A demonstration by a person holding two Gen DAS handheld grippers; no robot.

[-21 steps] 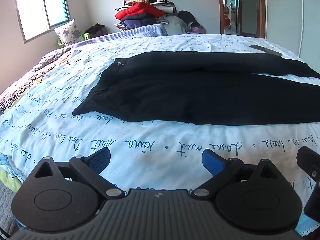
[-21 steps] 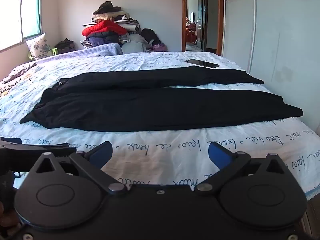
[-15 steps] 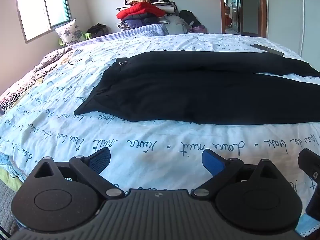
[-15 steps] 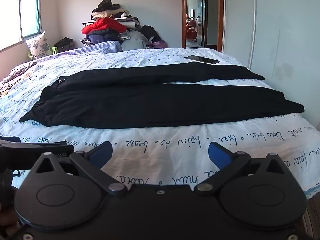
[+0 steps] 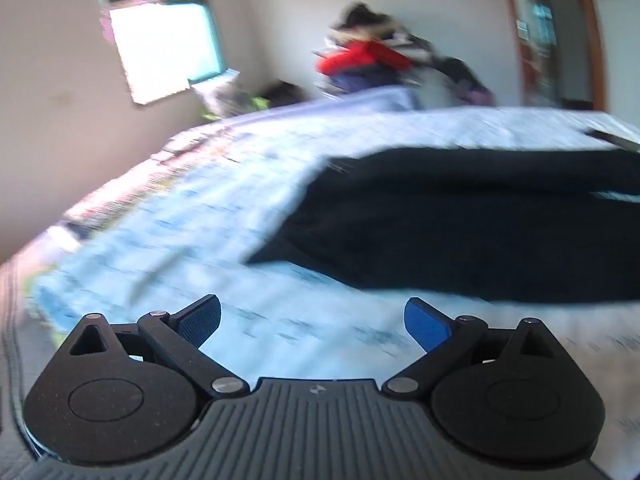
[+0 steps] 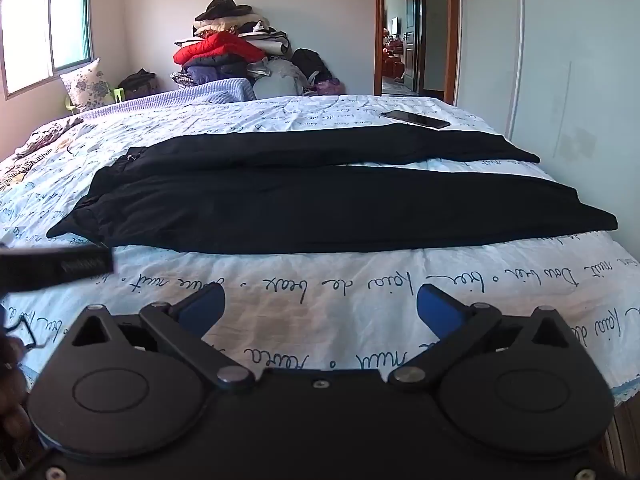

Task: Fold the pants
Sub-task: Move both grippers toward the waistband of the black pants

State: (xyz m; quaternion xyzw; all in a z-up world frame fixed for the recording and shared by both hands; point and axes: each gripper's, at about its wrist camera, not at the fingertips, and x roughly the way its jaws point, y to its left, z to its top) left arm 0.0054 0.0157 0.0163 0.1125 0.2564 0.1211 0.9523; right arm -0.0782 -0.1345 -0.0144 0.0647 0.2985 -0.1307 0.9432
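Note:
Black pants (image 6: 320, 200) lie flat across the bed, waist at the left, both legs stretched to the right with a thin gap between them. They also show in the blurred left wrist view (image 5: 480, 232). My left gripper (image 5: 312, 320) is open and empty, over the sheet short of the waist corner. My right gripper (image 6: 320, 308) is open and empty, over the sheet in front of the near leg. Part of the left gripper (image 6: 56, 266) shows at the left of the right wrist view.
The bed has a white sheet with dark script (image 6: 360, 280). A black phone (image 6: 416, 119) lies beyond the far leg. A pile of clothes (image 6: 228, 56) stands behind the bed. A wardrobe wall (image 6: 560, 80) is at the right, an open door (image 6: 400, 32) behind.
The left gripper has swung quickly to the left and nearer the waist end, so its view is blurred. The right gripper has edged slightly forward. Both stay open.

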